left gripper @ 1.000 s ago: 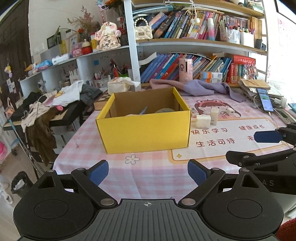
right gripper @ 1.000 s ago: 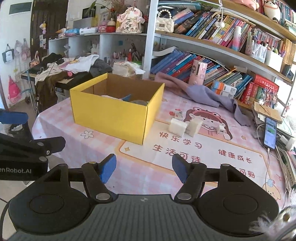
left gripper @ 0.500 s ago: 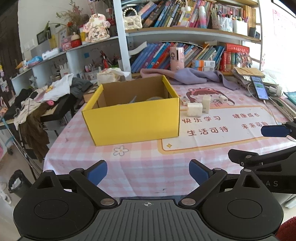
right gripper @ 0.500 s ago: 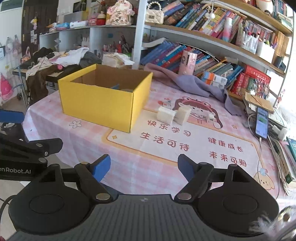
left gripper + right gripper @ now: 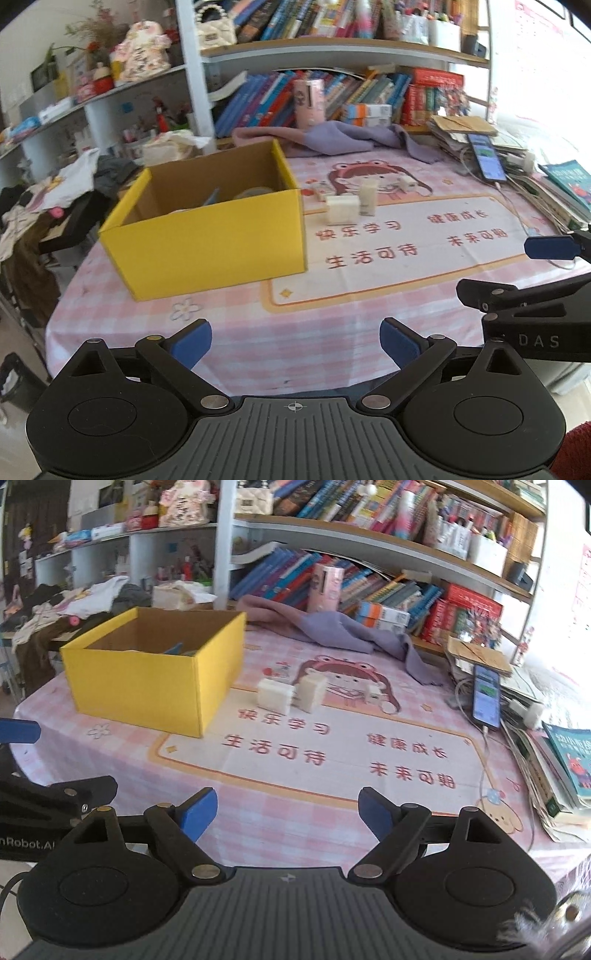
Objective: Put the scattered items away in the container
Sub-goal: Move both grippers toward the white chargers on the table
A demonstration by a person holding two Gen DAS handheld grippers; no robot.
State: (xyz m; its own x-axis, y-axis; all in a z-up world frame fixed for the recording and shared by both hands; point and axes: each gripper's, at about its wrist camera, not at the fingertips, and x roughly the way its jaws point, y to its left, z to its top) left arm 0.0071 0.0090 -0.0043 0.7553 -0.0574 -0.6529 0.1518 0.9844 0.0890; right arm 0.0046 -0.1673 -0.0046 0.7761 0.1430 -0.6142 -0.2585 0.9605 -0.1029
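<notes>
We are holding two grippers low over the near edge of a counter covered in pink checked cloth. The left gripper is showing its blue-padded fingers spread wide with nothing between them. The right gripper is also standing wide, its jaws having just been opening, and only bare cloth is lying between them. In the left view the right gripper's side is poking in at about 3 o'clock. The open yellow box is sitting on the counter at about 11 o'clock from the left gripper, with a few items lying inside that we cannot make out clearly. Just beside the box's right wall, two cream blocks are standing close together on a cartoon mat, with smaller white pieces near them. A purple cloth is lying at 12 o'clock against a bookshelf, and a phone is resting at about 2 o'clock by stacked books.
</notes>
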